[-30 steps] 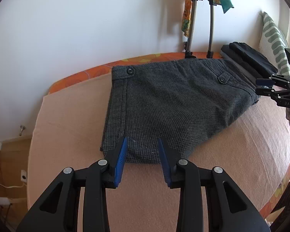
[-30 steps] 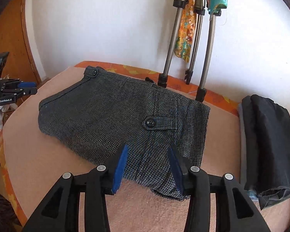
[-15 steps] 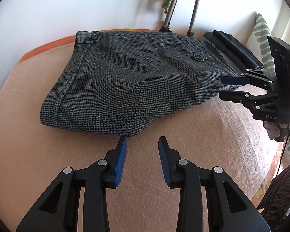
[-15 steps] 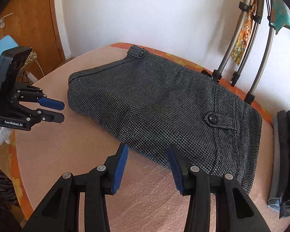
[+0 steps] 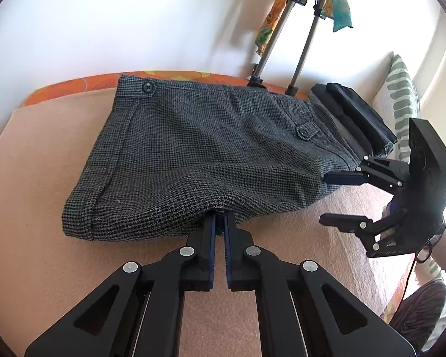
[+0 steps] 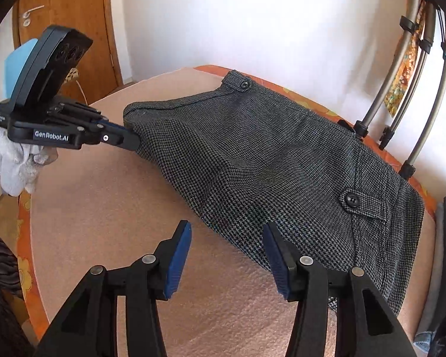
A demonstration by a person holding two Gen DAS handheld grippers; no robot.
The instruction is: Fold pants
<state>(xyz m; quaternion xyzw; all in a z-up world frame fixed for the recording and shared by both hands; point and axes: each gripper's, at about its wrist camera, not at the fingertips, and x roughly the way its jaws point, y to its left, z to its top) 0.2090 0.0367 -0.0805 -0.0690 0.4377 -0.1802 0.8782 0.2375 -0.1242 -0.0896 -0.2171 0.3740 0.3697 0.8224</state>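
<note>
Two grippers work at one pair of grey houndstooth pants [image 5: 211, 154], which lies folded on a peach-coloured bed cover [image 5: 44, 178] with its buttoned waistband toward the far edge by the white wall. In the left wrist view, the left gripper [image 5: 219, 218] has its blue-padded jaws pressed together on the near fold edge of the pants, the cloth bunching over the fingertips. The right gripper [image 5: 331, 199], seen at the right of that view, has its jaws opening; the upper finger touches the right-hand edge of the pants and the lower one hangs above the cover. From the right wrist view, the same jaws stand apart with the near edge of the fabric between them, the pads not pressing on it. A gloved hand [image 6: 13, 163] carries the left gripper at the left. Tripod legs [image 5: 303, 44] stand at the far edge, and a dark folded garment [image 5: 356, 116] lies just right of the pants, beside a striped pillow [image 5: 401, 101].
</note>
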